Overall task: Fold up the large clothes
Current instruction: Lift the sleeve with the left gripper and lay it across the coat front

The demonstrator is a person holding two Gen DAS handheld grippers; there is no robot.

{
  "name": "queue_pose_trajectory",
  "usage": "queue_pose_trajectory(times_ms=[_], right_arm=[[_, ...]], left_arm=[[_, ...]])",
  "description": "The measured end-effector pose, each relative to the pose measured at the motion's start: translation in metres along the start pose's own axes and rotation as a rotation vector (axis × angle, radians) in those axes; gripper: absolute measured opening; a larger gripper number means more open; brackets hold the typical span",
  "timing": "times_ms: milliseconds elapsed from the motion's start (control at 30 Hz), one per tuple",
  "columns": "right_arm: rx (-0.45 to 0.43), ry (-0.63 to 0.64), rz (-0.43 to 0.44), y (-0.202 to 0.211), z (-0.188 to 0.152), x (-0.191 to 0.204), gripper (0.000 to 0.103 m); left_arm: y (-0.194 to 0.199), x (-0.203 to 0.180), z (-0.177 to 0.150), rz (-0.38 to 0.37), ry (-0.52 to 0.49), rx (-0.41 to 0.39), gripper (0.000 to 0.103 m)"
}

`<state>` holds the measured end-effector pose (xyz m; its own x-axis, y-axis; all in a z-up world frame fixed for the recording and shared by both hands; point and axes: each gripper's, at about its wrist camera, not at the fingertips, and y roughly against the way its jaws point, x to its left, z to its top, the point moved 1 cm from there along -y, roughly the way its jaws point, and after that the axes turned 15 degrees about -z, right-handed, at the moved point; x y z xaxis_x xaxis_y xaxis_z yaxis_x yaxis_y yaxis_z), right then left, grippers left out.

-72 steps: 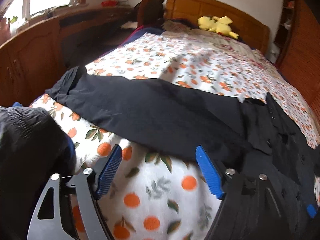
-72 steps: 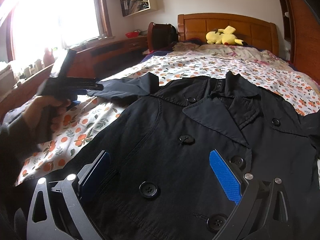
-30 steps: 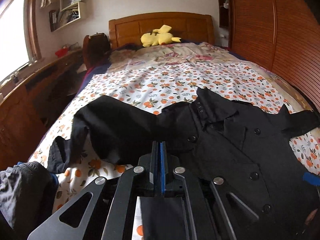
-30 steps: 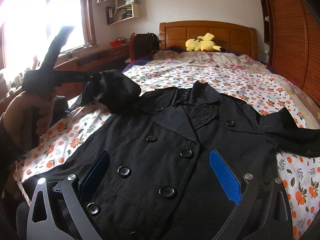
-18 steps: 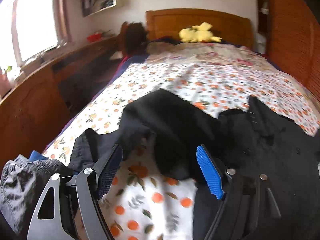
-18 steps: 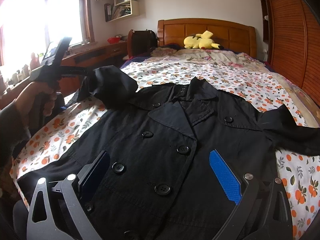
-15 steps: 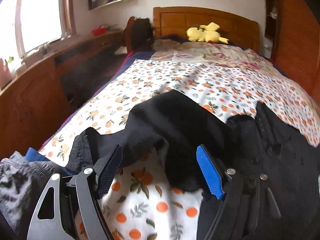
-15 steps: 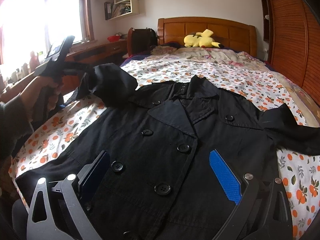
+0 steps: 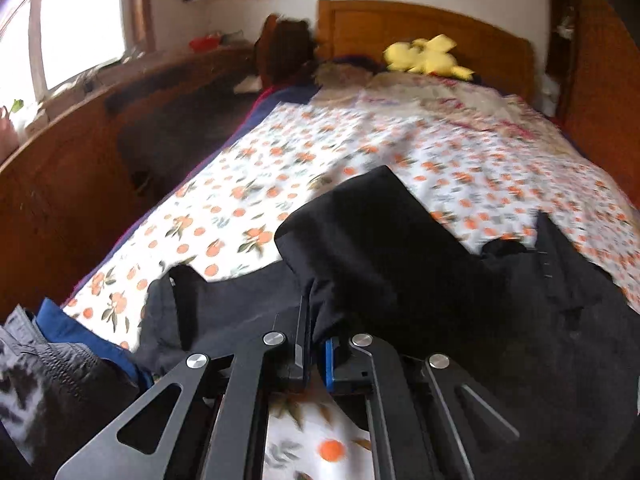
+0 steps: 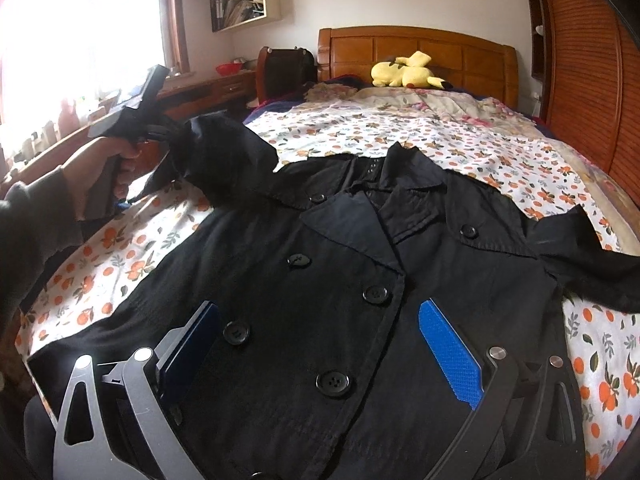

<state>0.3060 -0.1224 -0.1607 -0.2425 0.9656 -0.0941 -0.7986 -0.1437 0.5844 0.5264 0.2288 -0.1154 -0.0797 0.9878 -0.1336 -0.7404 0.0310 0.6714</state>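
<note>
A black double-breasted coat (image 10: 340, 264) lies face up and buttoned on the orange-print bedsheet (image 10: 400, 136). Its left sleeve (image 10: 228, 152) is bunched and raised off the bed. A person's hand holds my left gripper (image 10: 168, 136), which is shut on that sleeve. In the left wrist view the sleeve (image 9: 380, 240) humps up in front of the left gripper (image 9: 314, 316), with black cloth pinched between the nearly touching fingers. My right gripper (image 10: 316, 306) stands open low over the coat's front buttons, with nothing pinched. The right sleeve (image 10: 592, 264) trails off to the right.
A yellow plush toy (image 10: 404, 72) lies by the wooden headboard (image 10: 420, 48). A wooden desk (image 9: 80, 140) runs along the left of the bed, and a slatted wardrobe (image 10: 592, 60) stands on the right. Other dark clothes (image 9: 52, 380) are piled at the bed's near left corner.
My left gripper, open half a second ago, has shut on the left sleeve and shifted a little. The sleeve stays bunched up. The right gripper has stayed put.
</note>
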Motion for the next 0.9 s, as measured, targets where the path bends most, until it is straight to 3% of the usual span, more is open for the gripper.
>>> queue_pose_trajectory(times_ms=[200, 400, 533, 633, 700, 767, 900], right_arm=[[-0.031, -0.028, -0.021, 0.015, 0.009, -0.015, 0.097], [-0.065, -0.056, -0.047, 0.035, 0.013, -0.036, 0.097], [-0.068, -0.067, -0.068, 0.039, 0.011, -0.046, 0.097], [-0.067, -0.055, -0.077, 0.039, 0.008, -0.046, 0.097], [-0.063, -0.051, -0.08, 0.038, 0.007, -0.046, 0.097], [-0.065, -0.05, -0.079, 0.039, 0.007, -0.047, 0.097], [-0.064, -0.048, -0.077, 0.037, 0.006, -0.045, 0.097]], left_arm=[[0.057, -0.086, -0.015, -0.132, -0.155, -0.041, 0.005], [0.076, -0.148, -0.061, -0.239, -0.239, -0.007, 0.006], [0.071, -0.169, -0.097, -0.233, -0.297, 0.028, 0.015], [0.067, -0.174, -0.116, -0.221, -0.328, 0.051, 0.03], [0.071, -0.17, -0.123, -0.229, -0.323, 0.039, 0.056], [0.085, -0.165, -0.126, -0.245, -0.319, -0.002, 0.069], [0.103, -0.159, -0.125, -0.254, -0.322, -0.044, 0.079]])
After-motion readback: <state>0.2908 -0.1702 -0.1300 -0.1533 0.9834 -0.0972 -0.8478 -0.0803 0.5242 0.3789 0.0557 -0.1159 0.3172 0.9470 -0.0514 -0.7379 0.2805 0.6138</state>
